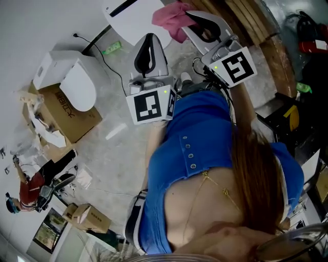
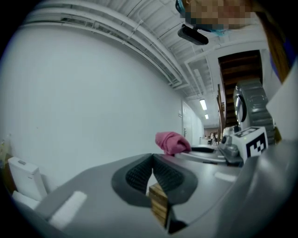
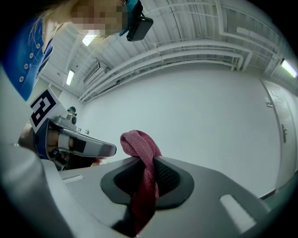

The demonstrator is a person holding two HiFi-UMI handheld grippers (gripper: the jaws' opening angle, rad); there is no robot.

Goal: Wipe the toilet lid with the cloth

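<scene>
The white toilet (image 1: 60, 69) stands on the floor at the left of the head view, its lid (image 1: 82, 91) down; its tank (image 2: 25, 179) shows low at the left of the left gripper view. A pink cloth (image 1: 171, 18) hangs bunched from my right gripper (image 1: 197, 21), which is shut on it, held up high and well to the right of the toilet. In the right gripper view the cloth (image 3: 139, 145) runs down between the pads of that gripper (image 3: 146, 163). My left gripper (image 1: 148, 42) is shut with nothing in it (image 2: 152, 162). From it the cloth (image 2: 171, 142) shows ahead to the right.
A brown cardboard box (image 1: 69, 116) sits right beside the toilet, with torn packing around it. A black cable (image 1: 105, 64) runs across the floor. A white panel (image 1: 130, 15) lies at the top, wooden stairs (image 1: 246, 20) at top right. A smaller box (image 1: 87, 217) lies lower left.
</scene>
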